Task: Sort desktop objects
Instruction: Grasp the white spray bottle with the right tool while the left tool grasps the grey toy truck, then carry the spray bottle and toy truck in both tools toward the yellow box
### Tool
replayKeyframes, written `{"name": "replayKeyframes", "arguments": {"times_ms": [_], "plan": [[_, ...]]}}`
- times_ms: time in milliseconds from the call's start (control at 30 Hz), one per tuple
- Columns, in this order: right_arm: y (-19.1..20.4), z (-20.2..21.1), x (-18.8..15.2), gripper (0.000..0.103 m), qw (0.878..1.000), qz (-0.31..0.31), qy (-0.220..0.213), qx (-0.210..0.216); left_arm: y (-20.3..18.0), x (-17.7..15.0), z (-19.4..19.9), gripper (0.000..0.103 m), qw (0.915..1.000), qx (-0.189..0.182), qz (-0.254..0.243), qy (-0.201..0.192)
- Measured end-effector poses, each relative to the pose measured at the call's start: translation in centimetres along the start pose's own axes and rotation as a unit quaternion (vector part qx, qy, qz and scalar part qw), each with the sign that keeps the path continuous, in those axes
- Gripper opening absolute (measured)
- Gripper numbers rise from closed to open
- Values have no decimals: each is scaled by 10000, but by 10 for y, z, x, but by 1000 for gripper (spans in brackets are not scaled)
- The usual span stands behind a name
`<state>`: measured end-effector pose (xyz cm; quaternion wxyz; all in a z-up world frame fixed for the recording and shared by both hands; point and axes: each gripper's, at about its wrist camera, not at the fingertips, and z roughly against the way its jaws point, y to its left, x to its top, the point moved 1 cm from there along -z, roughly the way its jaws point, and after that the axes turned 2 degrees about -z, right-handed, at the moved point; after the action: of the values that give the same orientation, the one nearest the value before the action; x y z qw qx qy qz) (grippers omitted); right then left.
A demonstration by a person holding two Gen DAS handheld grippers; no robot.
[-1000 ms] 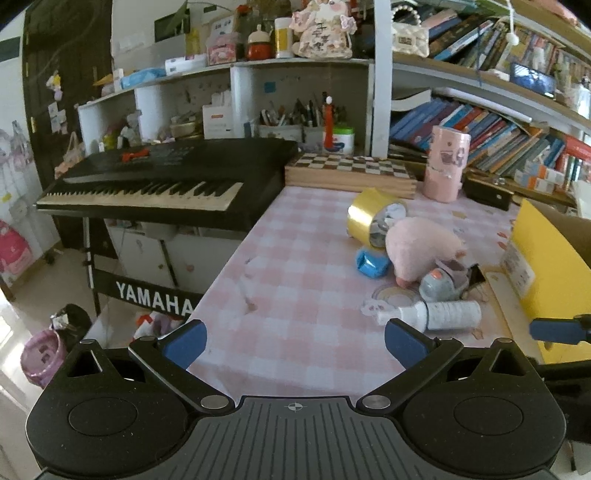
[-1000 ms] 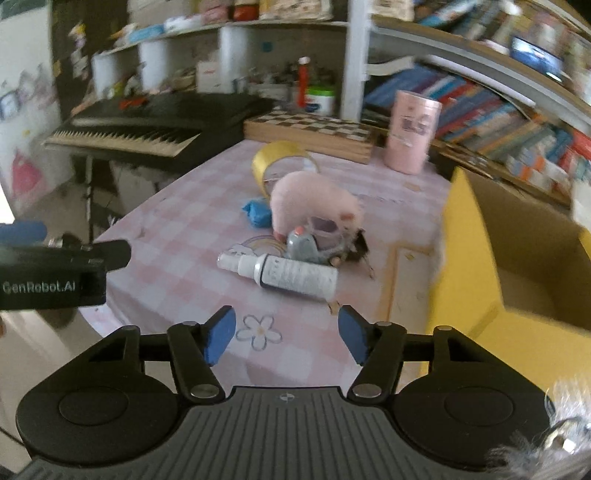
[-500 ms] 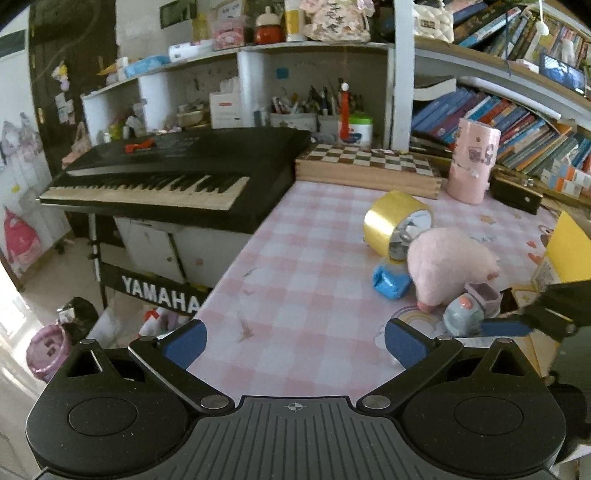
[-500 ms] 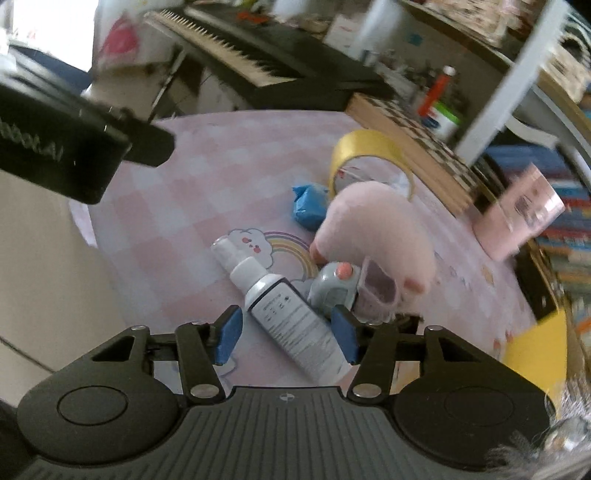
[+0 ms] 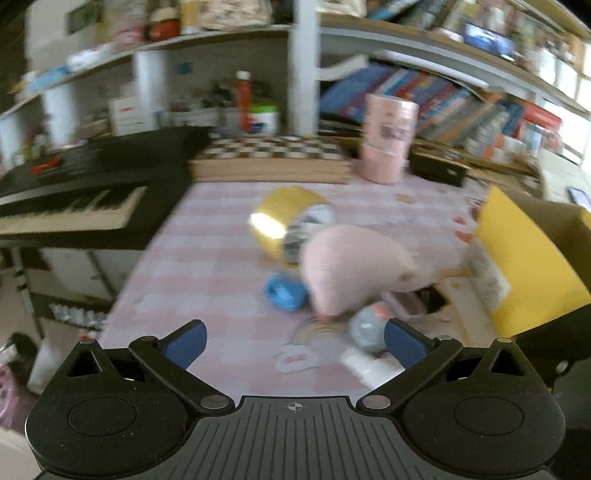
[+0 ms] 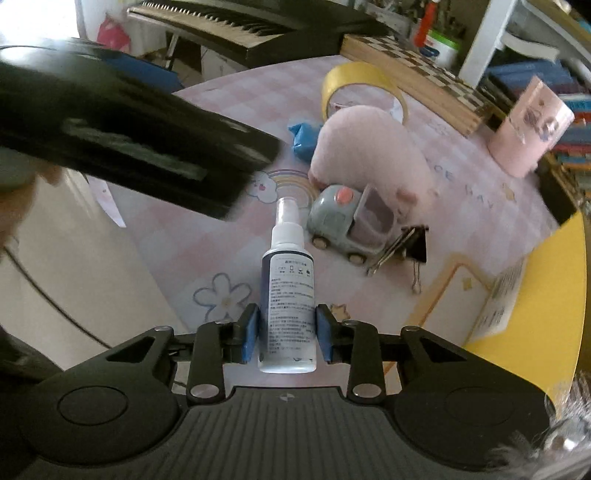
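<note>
Left gripper point(image 5: 293, 341) spread wide, holding nothing, above the near edge of the pink checked table point(image 5: 207, 258); its view is blurred. In the right wrist view its black body point(image 6: 122, 144) crosses the upper left. Keyboard point(image 6: 251, 26) stands off the table's left side, chessboard point(image 6: 410, 70) along the far edge. On the table, from the left: blue wad point(image 6: 304, 138) beside the plush point(image 6: 369, 151); tape roll point(image 6: 360, 86) on edge just behind both. Spray bottle point(image 6: 288, 295) lies lengthwise, nozzle pointing away, over a flower print point(image 6: 221, 295). Right gripper point(image 6: 287, 332) is narrowed around the bottle's lower body, blue pads point(image 6: 251, 330) just beside each side; whether they press the bottle cannot be told. Toy car point(image 6: 343, 225) sits near the nozzle, touching the plush's front. Binder clips point(image 6: 410, 245) lie against the car's right end. Pink can point(image 6: 528, 129) upright toward the far right, well apart from the cluster. Yellow box point(image 6: 546, 295) at the right edge, open top visible in the left wrist view.
</note>
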<state>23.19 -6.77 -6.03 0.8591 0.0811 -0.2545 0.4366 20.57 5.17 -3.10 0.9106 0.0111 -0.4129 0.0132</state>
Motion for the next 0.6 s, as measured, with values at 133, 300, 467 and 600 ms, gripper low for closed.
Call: {"name": "replayKeyframes", "arguments": {"times_ms": [133, 300, 467, 600], "plan": [[3, -3, -7, 31, 9997, 86, -206, 99, -22, 7, -19, 99, 9987, -375, -311, 146], [0, -5, -15, 31, 9985, 101, -454, 279, -36, 14, -45, 80, 9959, -641, -469, 422], [-5, -5, -15, 31, 9978, -38, -506, 427, -44, 16, -69, 67, 9918, -840, -563, 779], [-8, -5, -15, 31, 9973, -85, -512, 520, -52, 12, -80, 61, 9887, -857, -809, 929]]}}
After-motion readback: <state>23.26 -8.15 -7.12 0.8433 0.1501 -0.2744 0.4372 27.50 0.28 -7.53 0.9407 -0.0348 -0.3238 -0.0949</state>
